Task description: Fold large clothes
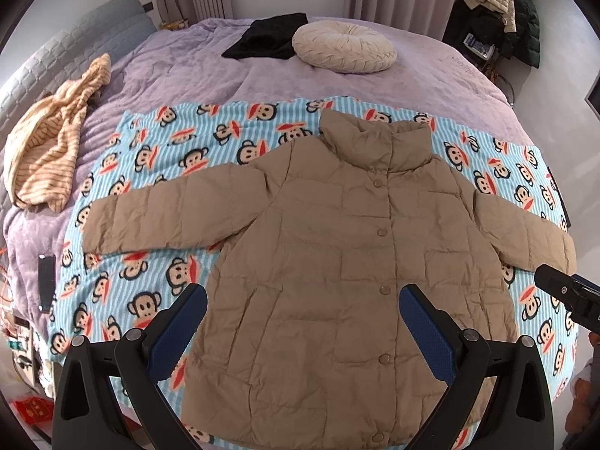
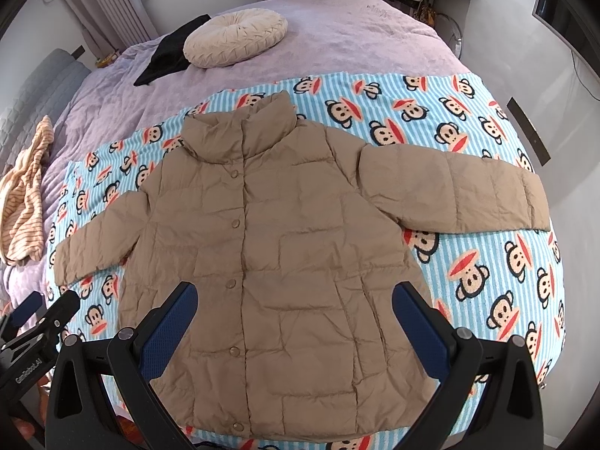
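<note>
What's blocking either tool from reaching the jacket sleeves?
Nothing visible. The tan jacket lies flat, buttoned, sleeves spread on the monkey-print blanket. Left tool and right tool hover open above its lower half. The round cushion and striped garment lie clear of it.

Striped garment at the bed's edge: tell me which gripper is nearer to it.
Left. The left gripper hovers over the jacket's side toward the striped garment; the right gripper hovers over the far side.

The tan quilted puffer jacket [image 1: 337,262] lies flat with bare monkey-print striped blanket [image 1: 150,270] open around both sleeves. Farther back on the lilac bed [image 1: 195,67], a round cream cushion [image 1: 344,48], black folded garment [image 1: 268,35] and striped beige cloth [image 1: 48,142] occupy space.
</note>
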Tool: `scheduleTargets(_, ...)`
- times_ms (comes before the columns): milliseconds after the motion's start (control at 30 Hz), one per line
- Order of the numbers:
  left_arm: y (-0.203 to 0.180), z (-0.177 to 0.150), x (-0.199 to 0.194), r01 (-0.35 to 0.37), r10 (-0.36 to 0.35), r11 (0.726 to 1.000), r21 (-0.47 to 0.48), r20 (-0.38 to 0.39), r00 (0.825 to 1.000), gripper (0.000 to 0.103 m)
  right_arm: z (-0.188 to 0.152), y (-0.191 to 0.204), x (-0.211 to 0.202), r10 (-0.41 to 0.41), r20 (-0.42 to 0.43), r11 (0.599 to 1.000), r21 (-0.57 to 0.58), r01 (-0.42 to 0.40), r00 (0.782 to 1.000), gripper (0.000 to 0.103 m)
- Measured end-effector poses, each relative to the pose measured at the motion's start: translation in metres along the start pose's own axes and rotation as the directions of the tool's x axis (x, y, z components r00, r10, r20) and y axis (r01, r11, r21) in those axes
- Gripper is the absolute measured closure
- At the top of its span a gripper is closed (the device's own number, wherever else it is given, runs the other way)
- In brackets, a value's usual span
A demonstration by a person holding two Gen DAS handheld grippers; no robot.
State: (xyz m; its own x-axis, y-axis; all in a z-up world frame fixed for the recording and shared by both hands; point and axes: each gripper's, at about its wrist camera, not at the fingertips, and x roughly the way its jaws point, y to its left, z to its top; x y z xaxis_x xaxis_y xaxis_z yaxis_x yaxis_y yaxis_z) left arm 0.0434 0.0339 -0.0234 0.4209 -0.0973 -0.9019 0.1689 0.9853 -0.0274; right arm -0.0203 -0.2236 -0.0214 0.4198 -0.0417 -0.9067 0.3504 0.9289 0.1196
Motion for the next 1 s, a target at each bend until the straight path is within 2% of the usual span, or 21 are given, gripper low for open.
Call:
scheduleTargets(267,0.044,-0.003,0.025,0.076,-0.080,0.993,-0.090,-0.039,0.996,0.000,-0.011,0.022,0.013,0.007,-0.038,0.999,-0.042,-0.008,0.999,0.000)
scheduleTargets(433,0.084,-0.003,0.052,0.067,-0.073,0.985,-0.158,-0.037,0.997,0.000,-0.016,0.048,0.039,0.036,-0.066,0.998,-0.058,-0.039,0.997,0.000)
scheduleTargets(667,0.157,-0.006,0.109,0.075,-0.083,0.963,-0.259,-0.019,0.996,0.000,-0.024,0.090,0.092,0.081,-0.099,0.995,-0.051,-0.086,0.992,0.000)
scheduleTargets(733,0.184,-0.007,0.134,0.094,-0.103,0.944,-0.315,-0.011,0.995,0.000,-0.028,0.103,0.114,0.075,-0.147,0.994,-0.070,-0.086,0.986,0.000)
scheduleTargets(800,0.211,-0.008,0.154,0.141,-0.144,0.913,-0.382,0.021,0.989,0.000,-0.030,0.113,0.132,0.077,-0.189,0.991,-0.096,-0.096,0.979,0.000)
scheduleTargets(867,0.240,-0.007,0.177,0.181,-0.175,0.871,-0.456,0.057,0.983,0.000,-0.036,0.124,0.146,0.089,-0.200,0.985,-0.128,-0.116,0.976,0.000)
scheduleTargets(1000,0.279,-0.002,0.214,0.215,-0.189,0.831,-0.512,0.102,0.977,0.000,-0.044,0.139,0.171,0.103,-0.207,0.976,-0.166,-0.139,0.973,0.000)
